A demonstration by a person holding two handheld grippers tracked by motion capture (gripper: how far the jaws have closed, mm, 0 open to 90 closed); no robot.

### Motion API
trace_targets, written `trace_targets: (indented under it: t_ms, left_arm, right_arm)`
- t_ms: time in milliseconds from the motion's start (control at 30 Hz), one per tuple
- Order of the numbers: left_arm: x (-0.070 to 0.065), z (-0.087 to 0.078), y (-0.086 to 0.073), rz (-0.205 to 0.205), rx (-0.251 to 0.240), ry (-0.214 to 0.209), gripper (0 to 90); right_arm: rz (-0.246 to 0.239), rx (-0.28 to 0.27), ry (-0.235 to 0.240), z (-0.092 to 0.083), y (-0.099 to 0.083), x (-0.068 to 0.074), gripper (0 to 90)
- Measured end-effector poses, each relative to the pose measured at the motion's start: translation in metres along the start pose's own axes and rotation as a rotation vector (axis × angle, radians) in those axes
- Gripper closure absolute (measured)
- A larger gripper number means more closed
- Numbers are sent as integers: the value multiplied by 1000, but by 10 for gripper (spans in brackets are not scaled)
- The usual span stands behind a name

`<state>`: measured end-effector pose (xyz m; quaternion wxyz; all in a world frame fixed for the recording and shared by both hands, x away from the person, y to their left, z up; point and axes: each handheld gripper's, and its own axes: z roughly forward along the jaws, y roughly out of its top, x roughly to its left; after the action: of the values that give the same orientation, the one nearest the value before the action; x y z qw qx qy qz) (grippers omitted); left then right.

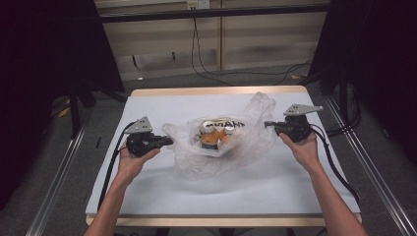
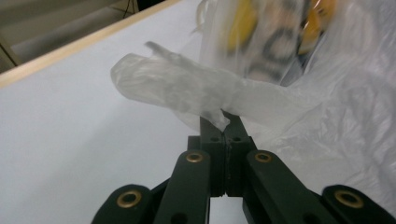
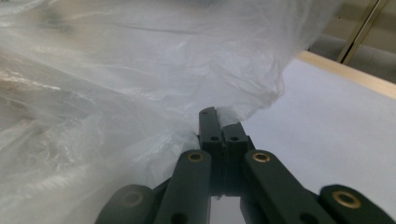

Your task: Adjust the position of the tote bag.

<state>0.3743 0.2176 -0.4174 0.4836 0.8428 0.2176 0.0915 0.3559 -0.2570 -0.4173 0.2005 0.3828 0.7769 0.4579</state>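
Note:
A clear plastic bag [image 1: 246,140] lies in the middle of the white table [image 1: 162,196], holding orange and white containers [image 1: 216,133] and black lettering. My left gripper [image 1: 169,141] is at the bag's left edge, jaws shut on a twisted flap of the plastic bag [image 2: 187,88]. My right gripper [image 1: 268,124] is at the bag's right edge, jaws shut on a fold of the plastic bag [image 3: 224,88]. In each gripper view the black jaws meet with film pinched between their tips.
The table's wooden rim [image 1: 216,90] runs along the far side. Metal rails [image 1: 54,182] flank the table on the floor. Cables [image 1: 206,69] trail across the floor behind it. Black cables [image 1: 339,172] hang from both grippers.

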Motion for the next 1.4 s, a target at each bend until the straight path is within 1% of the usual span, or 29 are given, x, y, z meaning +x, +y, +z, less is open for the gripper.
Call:
trace_targets:
  t_ms: [33,133,233,267,333,367,400,433,533,567,600,633,667,700,767,800,867,933,967,1033,1100,1133,1167,1200,1267,1300,1333,1367,1400]
  left_arm:
    - [1,2,-2,-1,12,-1,899]
    - [2,7,-5,4,38,8,899]
    - [2,12,-7,11,61,1,900]
    - [1,14,-8,20,79,-2,900]
    - [-1,17,-10,26,94,-9,900]
    - [0,18,-11,40,109,-15,900]
    - [0,19,-13,41,111,-18,900]
    - [0,19,-14,35,134,-1,900]
    - [3,21,-18,23,141,11,900]
    - [3,21,-19,16,143,14,900]
    - [3,22,-19,26,163,22,900]
    - [3,23,-20,29,162,26,900]
    - [3,24,-21,26,166,13,900]
    - [2,24,-21,32,171,15,900]
    - [1,25,-21,45,196,16,900]
    - [0,25,-22,55,219,24,900]
    - [0,26,-26,59,240,25,900]
    - [1,25,-29,53,247,23,900]
    - [1,24,-30,48,249,19,900]
    - [-1,18,-30,38,236,8,900]
    - [-3,13,-31,40,230,15,900]
    - [-2,11,-31,46,240,22,900]
    - [-1,10,-34,38,235,20,900]
    - [0,10,-36,35,247,34,900]
    - [3,12,-41,42,277,31,900]
    - [3,15,-43,29,289,40,900]
    - [6,16,-44,27,295,29,900]
    - [7,18,-45,14,288,27,900]
    - [7,19,-46,20,296,28,900]
  right_arm:
    - [5,8,5,4,-3,0,900]
    - [-13,38,6,12,-6,2,900]
    - [-10,51,11,15,-8,2,900]
    - [-7,53,19,15,-10,2,900]
    - [-16,72,18,16,-12,3,900]
    - [-27,84,13,17,-13,3,900]
    - [-29,89,12,17,-15,3,900]
    - [-28,91,11,17,-16,3,900]
    - [-23,101,0,18,-18,1,900]
    - [-22,108,5,20,-19,0,900]
    - [-24,115,1,22,-21,-1,900]
    - [-26,129,-2,24,-23,-2,900]
    - [-19,138,-6,25,-25,-2,900]
    - [-14,142,2,27,-27,-3,900]
    - [-23,144,-4,25,-27,-4,900]
    - [-14,135,0,22,-26,-4,900]
    - [-7,119,2,17,-26,-4,900]
    - [-7,122,3,12,-27,-4,900]
    - [-20,127,4,10,-27,-2,900]
    - [-32,139,11,5,-28,1,900]
    - [-33,145,17,0,-31,4,900]
    - [-36,148,24,-3,-32,5,900]
    - [-32,145,30,-6,-33,6,900]
    - [-34,149,34,-9,-35,7,900]
    - [-42,170,33,-11,-39,9,900]
    - [-41,188,34,-10,-43,9,900]
    - [-42,211,31,-9,-46,8,900]
    - [-47,232,31,-8,-48,9,900]
    - [-52,237,28,-6,-51,9,900]
